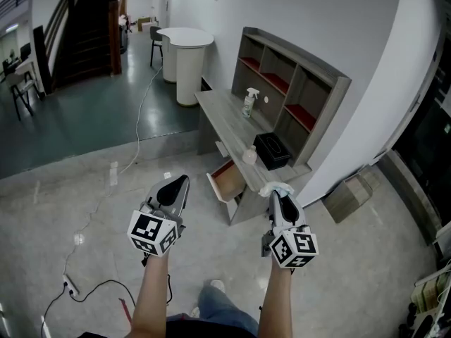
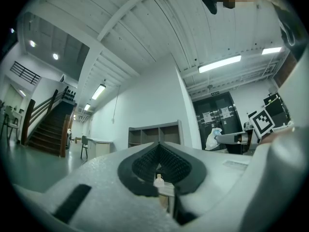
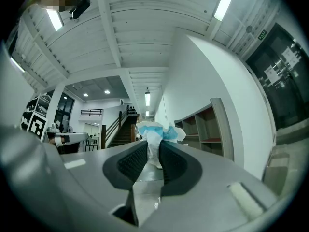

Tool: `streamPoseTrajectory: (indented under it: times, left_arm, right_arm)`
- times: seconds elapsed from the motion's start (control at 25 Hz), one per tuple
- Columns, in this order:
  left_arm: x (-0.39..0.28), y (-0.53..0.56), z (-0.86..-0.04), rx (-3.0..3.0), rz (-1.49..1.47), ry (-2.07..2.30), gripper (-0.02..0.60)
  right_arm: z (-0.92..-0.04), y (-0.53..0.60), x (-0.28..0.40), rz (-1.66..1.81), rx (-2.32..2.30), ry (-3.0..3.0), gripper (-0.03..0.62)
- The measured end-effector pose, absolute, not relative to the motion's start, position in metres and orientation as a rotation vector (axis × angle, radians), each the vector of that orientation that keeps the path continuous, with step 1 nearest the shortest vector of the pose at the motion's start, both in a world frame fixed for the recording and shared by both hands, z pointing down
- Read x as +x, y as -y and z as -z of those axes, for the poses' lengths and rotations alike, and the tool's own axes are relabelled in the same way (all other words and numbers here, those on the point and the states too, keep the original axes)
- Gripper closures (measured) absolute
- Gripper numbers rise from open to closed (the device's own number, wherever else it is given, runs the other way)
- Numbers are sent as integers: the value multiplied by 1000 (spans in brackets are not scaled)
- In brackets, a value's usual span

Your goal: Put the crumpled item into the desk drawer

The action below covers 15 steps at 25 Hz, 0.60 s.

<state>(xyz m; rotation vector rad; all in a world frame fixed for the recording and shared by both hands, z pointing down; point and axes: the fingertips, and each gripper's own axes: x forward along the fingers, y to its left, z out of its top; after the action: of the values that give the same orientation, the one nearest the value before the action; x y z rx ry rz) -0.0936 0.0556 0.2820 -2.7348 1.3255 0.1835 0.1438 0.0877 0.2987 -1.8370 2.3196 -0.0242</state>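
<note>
The crumpled white and blue item (image 1: 277,187) is pinched between the jaws of my right gripper (image 1: 276,196), held in the air just in front of the desk (image 1: 224,111). In the right gripper view the item (image 3: 155,131) sticks up from the tips of the right gripper (image 3: 150,151), with the pads pressing on it. The desk drawer (image 1: 227,178) is pulled open, below and to the left of the item. My left gripper (image 1: 179,182) hovers to the left of the drawer. Its jaws (image 2: 159,148) meet at the tips with nothing between them.
On the desk stand a spray bottle (image 1: 248,103), a black box (image 1: 271,150) and a small bottle (image 1: 249,155), with shelves (image 1: 282,83) behind them. A cardboard box (image 1: 349,196) sits by the wall at the right. A cable (image 1: 144,111) runs across the floor, and a round white table (image 1: 184,41) stands beyond.
</note>
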Motion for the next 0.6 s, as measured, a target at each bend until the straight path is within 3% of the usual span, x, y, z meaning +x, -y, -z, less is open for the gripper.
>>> streamPoseTrajectory:
  times: [0.6]
  left_arm:
    - [-100, 101, -319, -2740, -119, -1379, 578]
  right_arm:
    - [-326, 85, 143, 49, -1823, -2328, 507]
